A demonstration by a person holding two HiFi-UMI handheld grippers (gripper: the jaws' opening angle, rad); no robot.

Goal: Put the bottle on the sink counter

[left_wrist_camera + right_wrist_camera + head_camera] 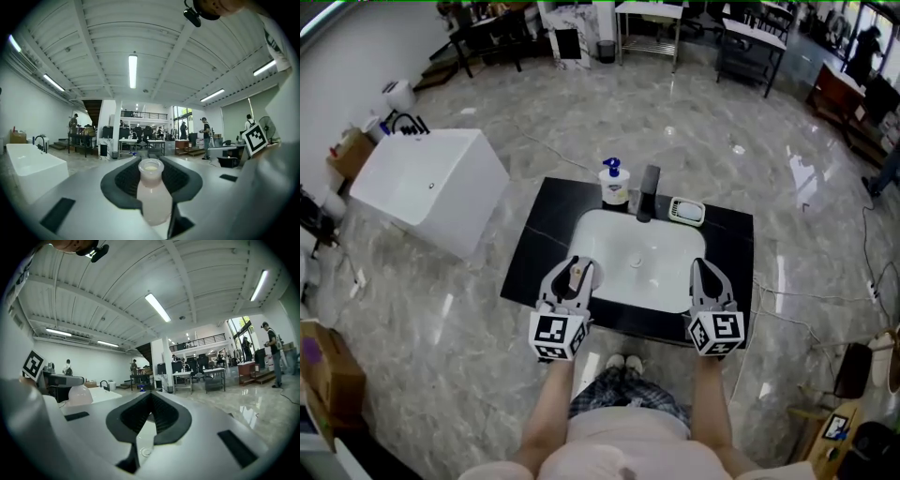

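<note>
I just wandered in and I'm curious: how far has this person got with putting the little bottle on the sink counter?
Done: the bottle is picked up, and the left gripper is shut on it.
In hand: it is held upright at the near left edge of the sink, not yet resting on anything.
Left: set it on the black counter and let go.
The right gripper is shut and empty.

Left claw (575,267) and right claw (705,269): light-grey shells, black ribbed pads, white marker cube (558,336) with black squares each; wearer in pale top (609,452), blue plaid shorts (623,394), pale shoes (623,362).
</note>
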